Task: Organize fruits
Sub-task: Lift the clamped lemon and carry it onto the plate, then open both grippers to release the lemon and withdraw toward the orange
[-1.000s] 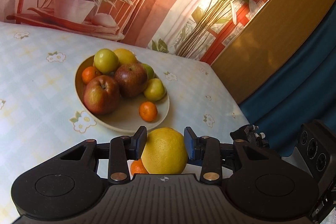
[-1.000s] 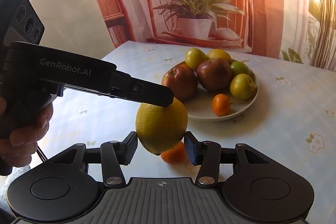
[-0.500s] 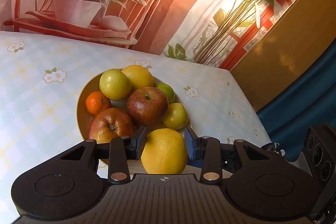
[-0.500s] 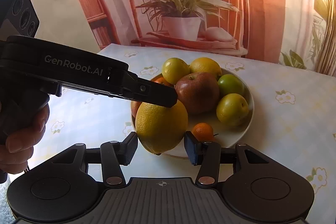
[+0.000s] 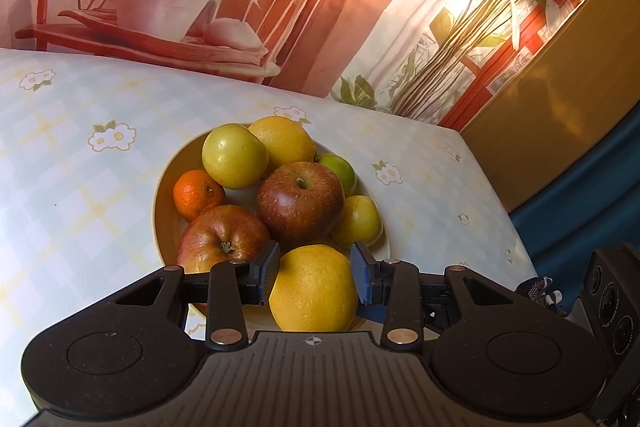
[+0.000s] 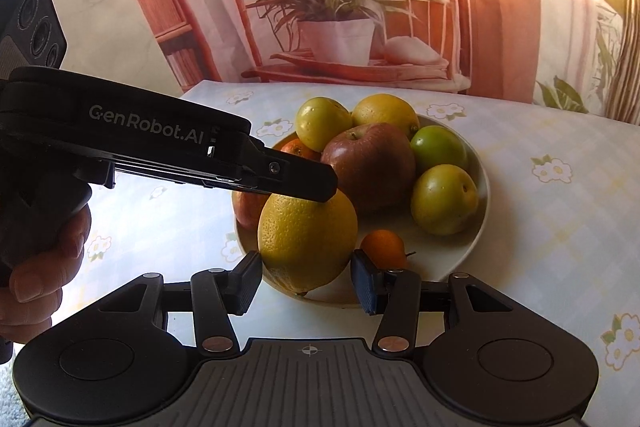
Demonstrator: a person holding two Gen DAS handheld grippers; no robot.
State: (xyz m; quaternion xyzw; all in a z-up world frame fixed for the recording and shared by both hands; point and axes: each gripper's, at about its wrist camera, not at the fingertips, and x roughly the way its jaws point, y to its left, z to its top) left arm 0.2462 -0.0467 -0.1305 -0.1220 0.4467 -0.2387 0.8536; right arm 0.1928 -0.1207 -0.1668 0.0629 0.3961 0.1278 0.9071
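Moved fwd since 1 s ago: lemon [image 5: 314, 289] now over near rim of fruit bowl [image 6: 478, 223], off tablecloth [image 5: 72, 195]. L gripper [image 5: 314, 273] clamped on lemon, pads touching both sides. R gripper [image 6: 306, 277] jaws apart, nothing held, just beneath lemon. Small mandarin [image 6: 384, 249] in bowl beside it.

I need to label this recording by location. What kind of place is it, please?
Probably a home dining table staged for recording: a flowered tablecloth, a fruit bowl, and behind them a printed backdrop of a chair and potted plant rather than a real room. The left tool holds a lemon.
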